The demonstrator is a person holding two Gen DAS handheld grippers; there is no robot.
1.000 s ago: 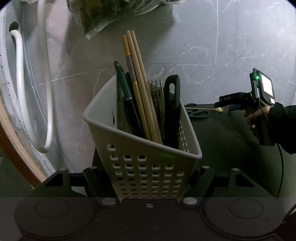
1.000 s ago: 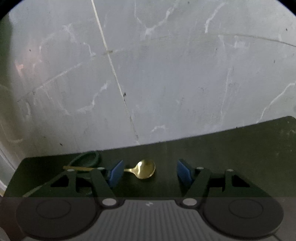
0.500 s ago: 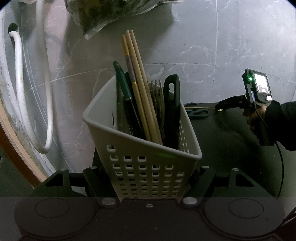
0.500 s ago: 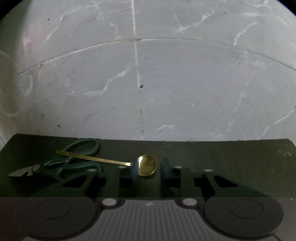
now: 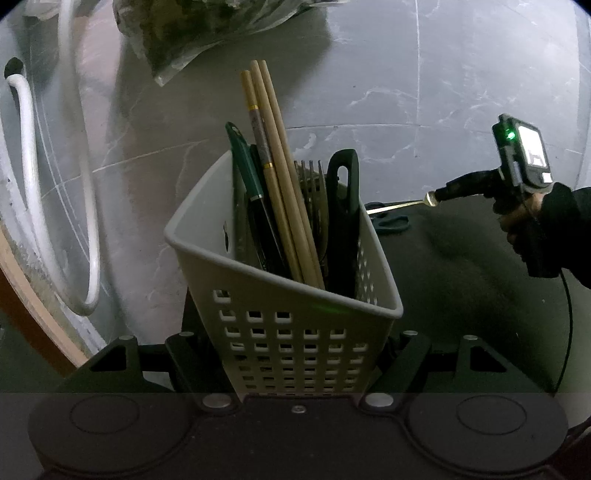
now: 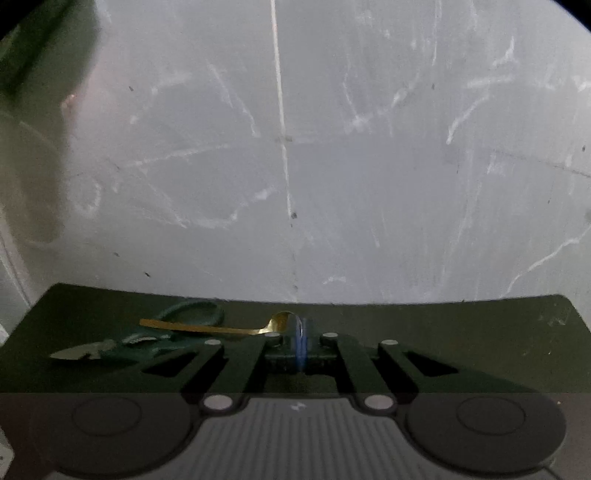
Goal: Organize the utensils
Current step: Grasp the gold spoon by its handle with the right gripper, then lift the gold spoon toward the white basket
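My left gripper (image 5: pixel 295 345) is shut on a white perforated basket (image 5: pixel 236 258), one finger against each side wall. In the basket stand wooden chopsticks (image 5: pixel 280 184), a green-handled tool (image 5: pixel 240 155), forks (image 5: pixel 314 177) and a black utensil (image 5: pixel 343 206). To the right, over the dark table (image 5: pixel 461 266), a person's hand holds my right gripper (image 5: pixel 439 195). In the right wrist view, that right gripper (image 6: pixel 301 332) is shut on the bowl of a gold spoon (image 6: pixel 282 319); the handle juts left above green scissors (image 6: pixel 147 339) lying on the table.
A grey marble wall (image 6: pixel 369 166) rises close behind the table's far edge. A white hose (image 5: pixel 33 184) loops down the wall at left, beside a wooden edge (image 5: pixel 29 314). A plastic bag of green stuff (image 5: pixel 207 29) hangs above the basket.
The right gripper's jaws closed from wide apart onto the spoon's bowl, and the spoon has risen slightly off the table. The left gripper and basket have not moved.
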